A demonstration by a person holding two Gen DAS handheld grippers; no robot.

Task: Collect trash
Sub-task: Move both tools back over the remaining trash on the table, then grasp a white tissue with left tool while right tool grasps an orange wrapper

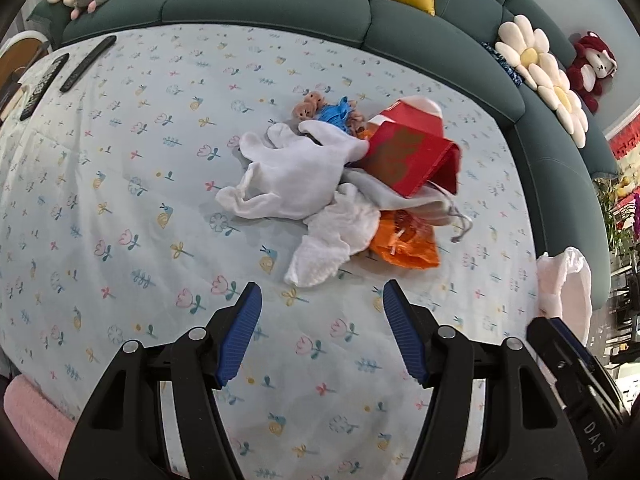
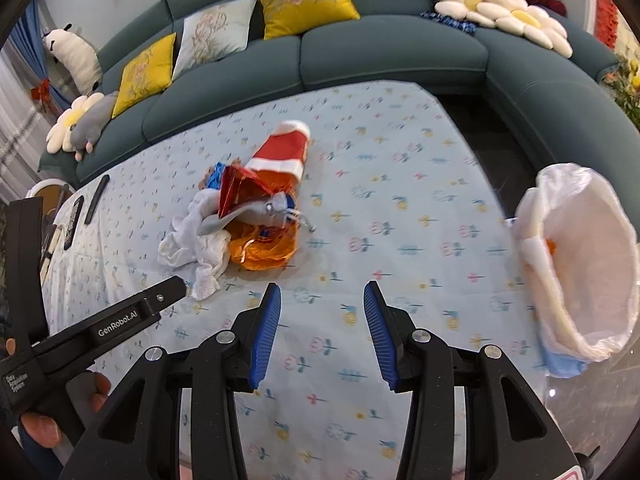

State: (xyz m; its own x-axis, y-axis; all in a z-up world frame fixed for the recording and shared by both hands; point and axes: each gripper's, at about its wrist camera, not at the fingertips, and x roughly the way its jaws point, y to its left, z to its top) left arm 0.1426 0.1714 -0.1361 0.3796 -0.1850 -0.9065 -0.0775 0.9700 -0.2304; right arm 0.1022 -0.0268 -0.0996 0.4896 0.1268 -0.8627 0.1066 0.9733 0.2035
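A: Where is the trash now?

B: It lies in one heap on the table with the pale flowered cloth (image 1: 120, 208). I see a white cloth glove (image 1: 288, 176), a crumpled white paper towel (image 1: 332, 244), a red cardboard box with gold print (image 1: 412, 160), an orange plastic wrapper (image 1: 404, 244) and a red and white paper cup (image 2: 286, 148) lying on its side. All of them touch or overlap.

A: And the grippers?

B: The left gripper (image 1: 322, 332) is above the cloth, just before the heap. Its jaws stand wide apart and hold nothing. The right gripper (image 2: 320, 332) is also empty, with its jaws open a little less wide, and it is farther from the heap.

A: Where must the trash go?

B: I think into the bin lined with a white plastic bag (image 2: 580, 264), at the right edge of the table. Something orange is already inside it.

A: So how to do the next pick well?

B: In my opinion the left gripper should take the paper towel first, because it is the nearest piece and lies loose at the front edge of the heap. Better to close on a thick fold, not on a thin corner, and to lift slowly, since the wrapper beside it may drag along.
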